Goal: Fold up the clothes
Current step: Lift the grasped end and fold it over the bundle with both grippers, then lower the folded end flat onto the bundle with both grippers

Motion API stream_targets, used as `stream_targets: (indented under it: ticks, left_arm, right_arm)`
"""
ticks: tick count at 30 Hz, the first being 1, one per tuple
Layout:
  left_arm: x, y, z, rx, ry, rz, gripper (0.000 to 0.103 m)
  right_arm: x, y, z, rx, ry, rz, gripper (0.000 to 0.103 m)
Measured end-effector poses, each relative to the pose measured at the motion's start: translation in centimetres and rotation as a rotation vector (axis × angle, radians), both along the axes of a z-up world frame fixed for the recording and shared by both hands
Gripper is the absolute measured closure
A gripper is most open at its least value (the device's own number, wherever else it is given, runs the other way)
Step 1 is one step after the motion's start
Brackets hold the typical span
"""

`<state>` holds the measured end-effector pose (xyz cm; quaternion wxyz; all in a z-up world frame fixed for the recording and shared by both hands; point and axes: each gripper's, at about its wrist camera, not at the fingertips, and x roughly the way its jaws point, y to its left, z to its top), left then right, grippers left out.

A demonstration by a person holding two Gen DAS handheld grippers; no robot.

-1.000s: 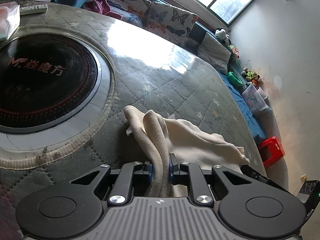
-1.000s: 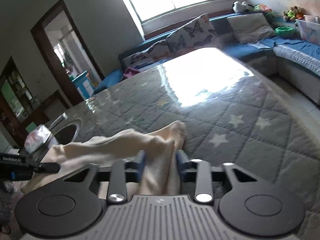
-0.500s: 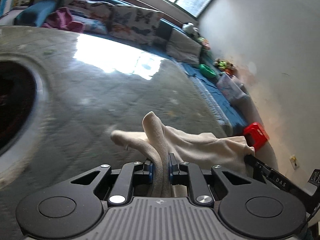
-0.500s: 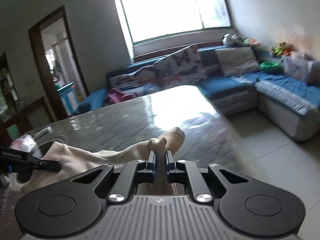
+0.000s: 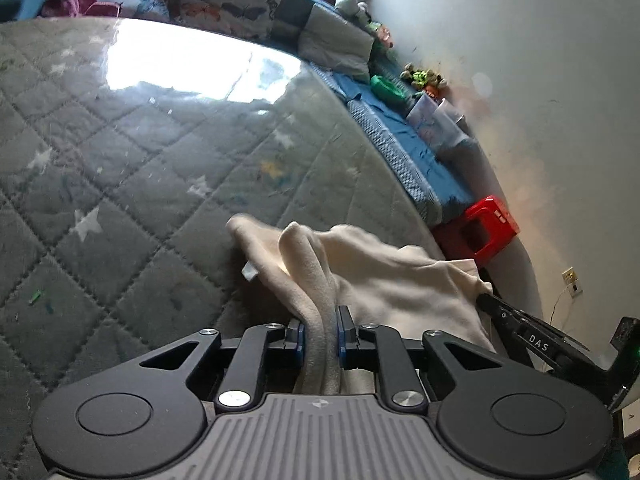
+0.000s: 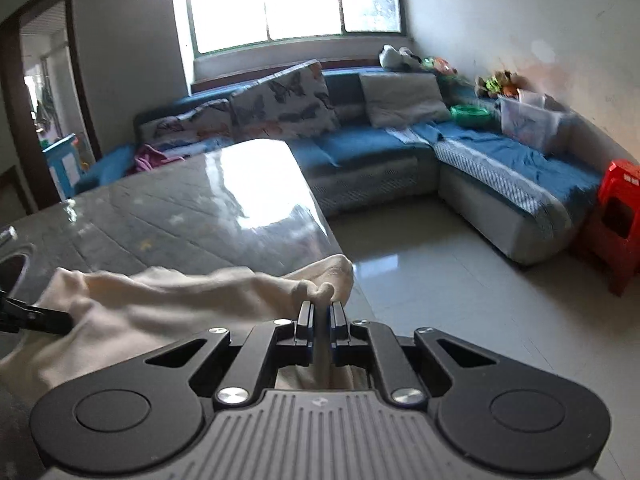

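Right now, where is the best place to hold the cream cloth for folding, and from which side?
Probably at its two ends, from the near table edge: the cloth hangs stretched between the left gripper and right gripper, each shut on a bunched fold.

Left wrist camera looks low across the tabletop (image 5: 120,184) toward the sofa (image 5: 400,148); right wrist camera faces the window (image 6: 292,0). Both catch the cloth (image 5: 380,276).

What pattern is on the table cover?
Grey quilted diamonds with scattered stars on the table cover; clearest in the left wrist view.
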<state>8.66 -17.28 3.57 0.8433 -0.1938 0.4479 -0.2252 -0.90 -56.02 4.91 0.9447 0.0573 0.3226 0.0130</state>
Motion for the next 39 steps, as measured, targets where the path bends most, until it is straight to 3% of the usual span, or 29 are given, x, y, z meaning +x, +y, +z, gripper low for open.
stream_targets:
  ticks: [7, 10, 16, 21, 24, 32, 39]
  left_arm:
    - [-0.4, 0.5, -0.5, 0.01, 0.011, -0.054, 0.086]
    - [-0.5, 0.9, -0.2, 0.026, -0.004, -0.073, 0.08]
    - [-0.9, 1.9, 1.8, 0.065, -0.087, -0.058, 0.065]
    - [-0.5, 2.1, 2.9, 0.07, -0.145, -0.03, 0.067]
    - [0.0, 1.4, 3.2, 0.046, -0.157, -0.044, 0.074]
    - [1.8, -1.8, 2.0, 0.036, -0.134, -0.098, 0.078]
    - [3.2, -2.8, 0.2, 0.069, -0.098, -0.09, 0.078]
  right_arm:
    - [-0.2, -0.4, -1.0, 0.008, 0.043, 0.019, 0.094]
    - [-0.5, -0.4, -0.6, -0.009, 0.053, 0.031, 0.089]
    - [-1.1, -0.3, 0.8, 0.005, 0.018, 0.038, 0.088]
    - [-0.3, 0.1, 1.8, 0.046, -0.009, 0.065, 0.088]
    - [1.0, 1.0, 1.2, 0.048, 0.006, 0.085, 0.088]
    - [3.2, 2.7, -0.3, 0.033, 0.022, 0.096, 0.088]
    - [4.2, 2.7, -1.1, 0.017, 0.033, 0.095, 0.087]
